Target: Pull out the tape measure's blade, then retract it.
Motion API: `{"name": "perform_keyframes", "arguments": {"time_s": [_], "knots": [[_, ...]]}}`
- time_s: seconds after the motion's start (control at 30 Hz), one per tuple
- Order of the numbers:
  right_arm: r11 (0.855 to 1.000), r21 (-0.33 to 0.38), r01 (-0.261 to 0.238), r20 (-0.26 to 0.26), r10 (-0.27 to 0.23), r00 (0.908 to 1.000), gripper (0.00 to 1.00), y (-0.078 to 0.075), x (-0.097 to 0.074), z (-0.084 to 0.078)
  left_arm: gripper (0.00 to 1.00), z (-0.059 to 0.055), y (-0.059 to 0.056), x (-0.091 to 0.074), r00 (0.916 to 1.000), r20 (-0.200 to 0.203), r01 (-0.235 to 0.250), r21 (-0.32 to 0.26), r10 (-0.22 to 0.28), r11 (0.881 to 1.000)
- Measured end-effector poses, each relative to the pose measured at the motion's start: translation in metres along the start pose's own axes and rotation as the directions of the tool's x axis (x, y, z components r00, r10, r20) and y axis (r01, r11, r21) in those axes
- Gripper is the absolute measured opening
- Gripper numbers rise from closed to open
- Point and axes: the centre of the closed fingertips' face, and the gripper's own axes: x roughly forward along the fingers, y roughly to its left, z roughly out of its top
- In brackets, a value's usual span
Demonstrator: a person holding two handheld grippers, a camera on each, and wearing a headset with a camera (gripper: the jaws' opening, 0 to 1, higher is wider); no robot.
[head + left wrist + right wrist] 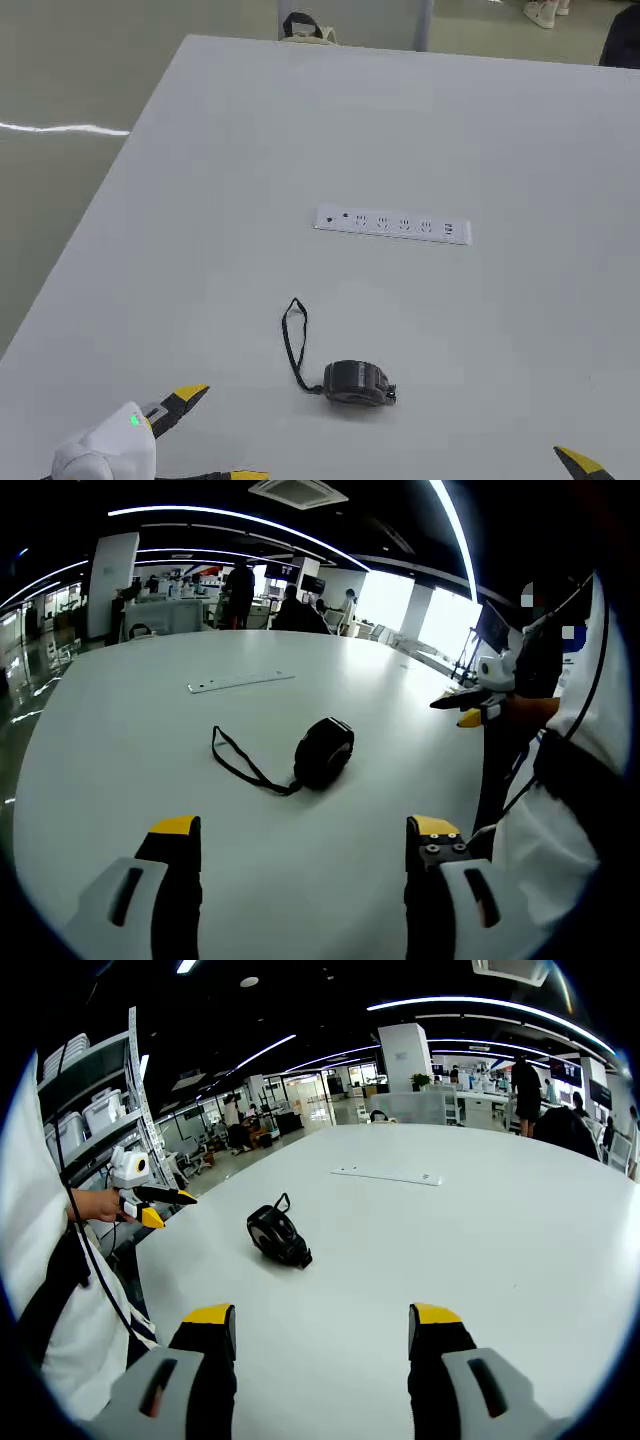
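While both tongs hang low over the near edge of the white table (300,130), the tape measure (357,383) lies untouched on the tabletop between them and a little farther out. It is a dark, rounded case resting on the bare surface, with a small tab jutting from its right end in the head view. Its black wrist strap (294,340) runs from the case's left end and loops away across the table toward a white power strip (392,224), which lies flat, well apart from the case, farther along the table.

The left gripper (235,430) sits at the lower left of the head view, its yellow-tipped jaws spread wide with nothing between them. In the left gripper view the same gripper (304,827) shows its two jaws far apart above bare table, the tape measure (325,752) ahead of them and clear of both tips, its strap (240,762) trailing to the left. The right gripper (470,705) shows at the right there, held in a hand off the table's edge.

The right gripper (322,1313) is likewise released, jaws wide and gripping nothing, with the tape measure (278,1235) ahead and slightly left, not touching either jaw. The left gripper (150,1205) appears at the left of that view, and the power strip (388,1175) lies beyond the case.
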Motion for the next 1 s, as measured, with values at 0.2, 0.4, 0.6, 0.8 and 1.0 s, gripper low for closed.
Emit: {"name": "perform_keyframes", "arguments": {"time_s": [0.2, 0.4, 0.6, 0.8, 1.0], "knots": [[1.0, -0.005, -0.002, -0.001, 0.002, 1.0, 0.7, 0.0, 0.001, 0.0, 0.82, 0.004, 0.001, 0.0, 1.0, 0.009, -0.001, 0.001, 0.001, 1.0], [1.0, -0.006, -0.002, 0.002, 0.002, 1.0, 0.7, 0.001, 0.001, 0.001, 0.82, 0.005, -0.003, 0.001, 1.0, 0.002, 0.006, 0.007, -0.006, 1.0], [1.0, -0.007, -0.002, 0.0, 0.002, 1.0, 0.7, 0.001, 0.001, -0.001, 0.82, 0.008, 0.0, 0.0, 1.0, 0.007, 0.001, 0.009, -0.002, 1.0], [1.0, -0.008, -0.002, 0.007, 0.002, 1.0, 0.7, 0.001, 0.001, 0.002, 0.82, 0.006, -0.002, 0.0, 1.0, 0.002, 0.004, 0.007, -0.004, 1.0], [1.0, -0.005, -0.004, 0.008, 0.004, 1.0, 0.7, 0.002, 0.002, 0.002, 0.82, 0.013, -0.006, -0.001, 1.0, 0.002, 0.002, 0.009, -0.002, 1.0]]}}
